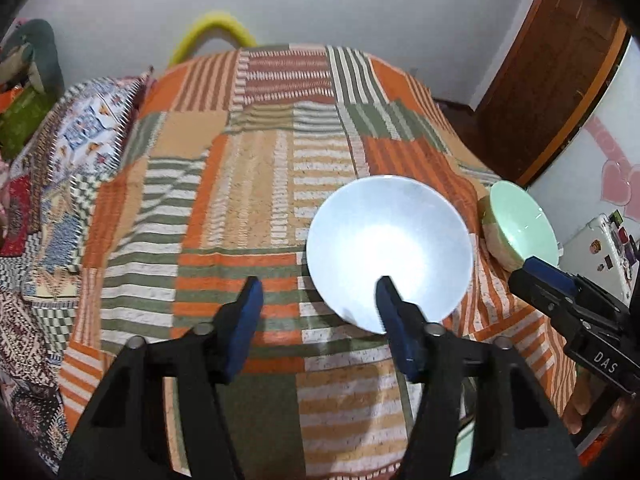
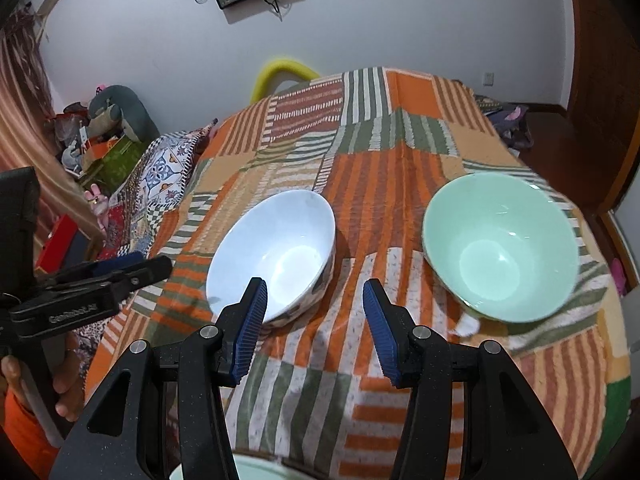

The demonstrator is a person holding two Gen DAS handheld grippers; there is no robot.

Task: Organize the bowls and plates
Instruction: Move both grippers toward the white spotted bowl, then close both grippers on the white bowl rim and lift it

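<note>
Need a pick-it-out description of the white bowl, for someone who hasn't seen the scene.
Start from the bed covered by the orange, green and cream striped patchwork blanket. Two round bowls sit on it side by side; the white glossy bowl is the one nearer the patterned pillow. Its neighbour, the mint-green bowl, differs only in colour.

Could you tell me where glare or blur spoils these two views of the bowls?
Left wrist view: strong glare washes out the white bowl; cloth softly blurred. Right wrist view: sharper, only small highlights in the green bowl; both views bend toward dark fisheye corners.
</note>
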